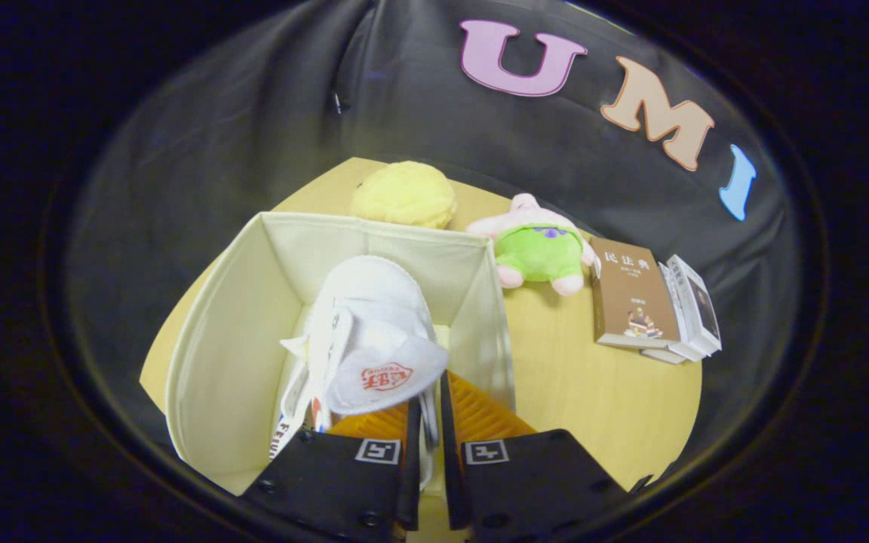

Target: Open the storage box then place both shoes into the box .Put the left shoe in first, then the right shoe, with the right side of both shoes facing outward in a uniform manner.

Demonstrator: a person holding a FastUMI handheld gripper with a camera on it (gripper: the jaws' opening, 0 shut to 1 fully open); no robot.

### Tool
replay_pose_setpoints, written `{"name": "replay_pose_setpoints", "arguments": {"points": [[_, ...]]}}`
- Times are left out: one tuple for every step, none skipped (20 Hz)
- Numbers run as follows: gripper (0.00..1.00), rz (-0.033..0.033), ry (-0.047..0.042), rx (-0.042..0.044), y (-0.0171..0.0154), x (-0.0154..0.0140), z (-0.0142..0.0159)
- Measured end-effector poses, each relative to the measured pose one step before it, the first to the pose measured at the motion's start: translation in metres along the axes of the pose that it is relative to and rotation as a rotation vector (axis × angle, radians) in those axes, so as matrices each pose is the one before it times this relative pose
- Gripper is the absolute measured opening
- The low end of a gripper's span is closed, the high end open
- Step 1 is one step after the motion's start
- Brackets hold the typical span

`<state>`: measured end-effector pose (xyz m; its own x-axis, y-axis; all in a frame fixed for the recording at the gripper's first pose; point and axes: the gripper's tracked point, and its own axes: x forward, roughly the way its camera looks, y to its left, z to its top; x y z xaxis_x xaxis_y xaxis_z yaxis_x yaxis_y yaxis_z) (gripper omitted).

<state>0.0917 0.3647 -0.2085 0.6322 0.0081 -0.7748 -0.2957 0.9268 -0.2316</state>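
Gripper view: the gripper, low in the frame's centre, is clamped on the heel of a white shoe — toe pointing away — hanging inside the open storage box (likely so it lowers in cleanly). Upper right of the box, a plush toy and books lie on the table.

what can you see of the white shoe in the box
The shoe is white, canvas-looking, with a rounded toe and a tongue bearing a red mark. It stands inside the open cream fabric box, toe pointing away from the gripper, heel end nearest it. White laces hang down its side. The gripper's fingers are nearly closed on the shoe's rear edge, which sits between them. Its sole is hidden.
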Motion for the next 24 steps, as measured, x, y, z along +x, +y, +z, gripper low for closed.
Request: {"name": "replay_pose_setpoints", "arguments": {"points": [[0.25,0.01746,-0.01419,0.00275,0.00047,-0.00398,0.00196],[0.34,0.01311,-0.0193,0.00601,0.00067,-0.00556,0.00342],[0.42,-0.00049,-0.0256,0.00088,-0.00497,-0.00799,0.00471],[0.47,0.0153,-0.02946,0.00345,-0.00196,-0.00952,0.00737],[0.53,0.01686,-0.01853,0.01286,0.00158,-0.0079,0.0014],[0.59,0.0018,-0.0269,0.00213,-0.00411,-0.01034,0.00436],[0.65,0.00997,-0.02853,-0.00224,-0.00651,-0.00836,0.00455],[0.71,0.00837,-0.02401,0.00532,-0.00364,-0.00543,0.00011],[0.77,0.02067,-0.02486,0.01501,-0.0028,-0.01333,0.00062],[0.82,0.02306,-0.02324,0.01593,-0.00187,-0.01073,-0.0003],[0.88,0.01389,-0.02169,0.01214,-0.00304,-0.0107,-0.00085],[0.94,0.01252,-0.02579,0.00591,-0.00447,-0.00998,-0.00055],[1.0,0.01419,-0.02769,0.00637,-0.00317,-0.01054,-0.00104],[1.0,0.01331,-0.02817,0.00804,-0.00223,-0.00843,-0.00068],[1.0,0.01591,-0.02739,0.00772,-0.00158,-0.00961,-0.00281],[1.0,0.02146,-0.02723,0.01009,-0.00081,-0.01018,-0.00131],[1.0,0.02905,-0.03075,0.01287,-0.00041,-0.00914,-0.00244],[1.0,0.0261,-0.03502,0.01899,0.00025,-0.00785,-0.0006],[1.0,0.01817,-0.0376,0.01656,-0.00252,-0.00886,-0.00007],[1.0,0.01127,-0.03718,0.01165,-0.00337,-0.00937,0.00101],[1.0,0.00626,-0.04455,0.00633,-0.00415,-0.00966,0.00291],[1.0,-0.00563,-0.05106,-0.00418,-0.00526,-0.00759,0.00677],[0.99,-0.01756,-0.05308,-0.00404,-0.00898,-0.00833,0.00641],[0.99,-0.01962,-0.0567,-0.00733,-0.0072,-0.007,0.00757]]}}
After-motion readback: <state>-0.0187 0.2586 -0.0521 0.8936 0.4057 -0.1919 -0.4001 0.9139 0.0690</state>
